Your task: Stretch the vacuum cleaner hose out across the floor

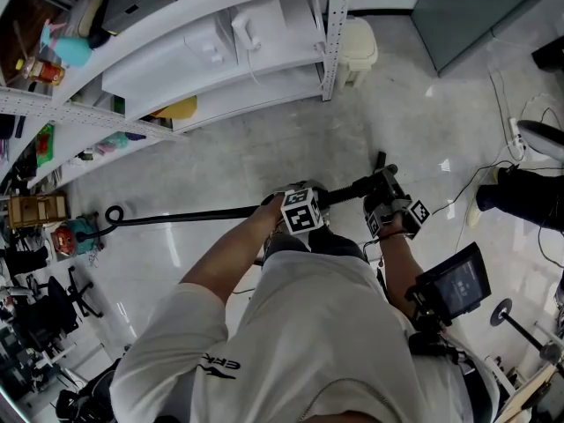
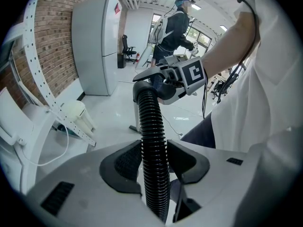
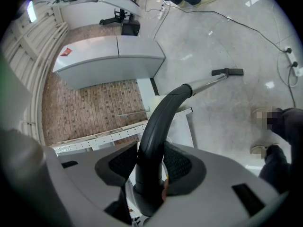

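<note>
A black ribbed vacuum hose runs up between the jaws of my left gripper, and both pads press on it. In the head view the hose lies stretched to the left over the floor and ends in a small loop. My left gripper is in front of my body, with my right gripper just to its right. My right gripper is shut on the vacuum's curved black handle tube. From there the metal wand reaches out to the floor head.
White shelving lines the far left, with a white bin beside it. Cables and another person's foot are at the right. A screen on a stand is close by my right side. Office chairs stand at lower left.
</note>
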The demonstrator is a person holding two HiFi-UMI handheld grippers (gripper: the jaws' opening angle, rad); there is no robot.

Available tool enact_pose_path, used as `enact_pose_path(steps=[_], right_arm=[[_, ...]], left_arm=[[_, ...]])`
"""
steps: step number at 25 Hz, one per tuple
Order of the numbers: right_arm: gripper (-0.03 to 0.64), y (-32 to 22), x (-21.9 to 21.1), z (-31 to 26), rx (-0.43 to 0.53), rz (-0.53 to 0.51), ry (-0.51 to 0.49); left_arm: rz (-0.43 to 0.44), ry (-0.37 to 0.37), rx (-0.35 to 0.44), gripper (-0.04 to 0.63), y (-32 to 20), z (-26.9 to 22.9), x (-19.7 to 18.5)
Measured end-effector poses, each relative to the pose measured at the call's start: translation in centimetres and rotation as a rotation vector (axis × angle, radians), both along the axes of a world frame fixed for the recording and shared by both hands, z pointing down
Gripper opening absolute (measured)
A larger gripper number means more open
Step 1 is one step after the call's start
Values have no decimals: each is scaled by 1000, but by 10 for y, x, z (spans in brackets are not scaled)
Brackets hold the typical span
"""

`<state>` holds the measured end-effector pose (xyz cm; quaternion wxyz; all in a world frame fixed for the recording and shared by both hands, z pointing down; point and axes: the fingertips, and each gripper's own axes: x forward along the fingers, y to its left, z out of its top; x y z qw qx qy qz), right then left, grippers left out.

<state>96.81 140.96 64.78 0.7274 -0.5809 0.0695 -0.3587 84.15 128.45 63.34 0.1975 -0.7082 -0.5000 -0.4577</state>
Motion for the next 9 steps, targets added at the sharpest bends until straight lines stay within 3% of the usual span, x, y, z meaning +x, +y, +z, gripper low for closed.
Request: enact_pose_path(steps=[9], right_arm=[[173,-1,0,5,-1,-9,2]], left_arm=[[-9,-4,-3,169,-1,2,-2]])
